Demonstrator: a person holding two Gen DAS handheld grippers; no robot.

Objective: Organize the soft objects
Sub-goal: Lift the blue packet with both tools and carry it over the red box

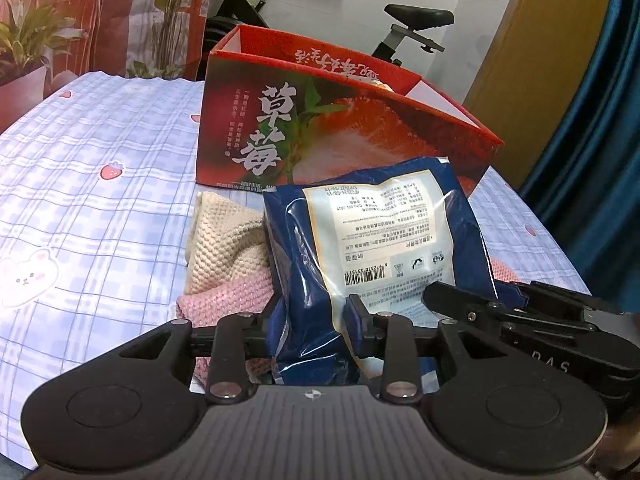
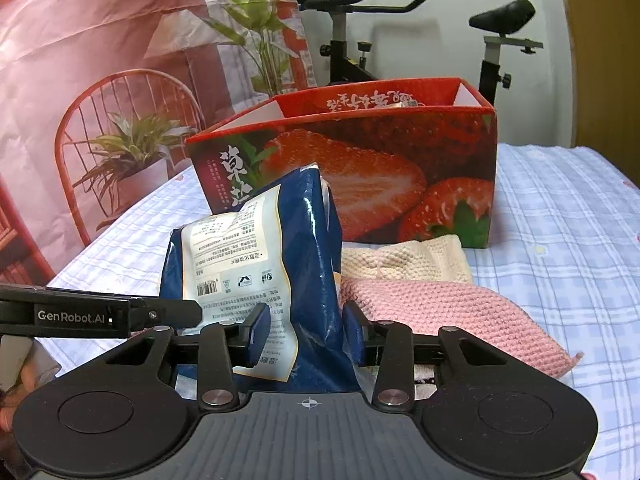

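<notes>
Checked strawberry bedsheet [image 1: 100, 152] is hosting this: both the left gripper [image 1: 310, 320] and right gripper [image 2: 304, 332] are clenching the blue packet [image 1: 372, 248] before the strawberry box [image 2: 380, 176]; slick plastic's probably slipping.

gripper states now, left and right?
Left gripper: shut on the blue packet.
Right gripper: shut on the same packet.
</notes>
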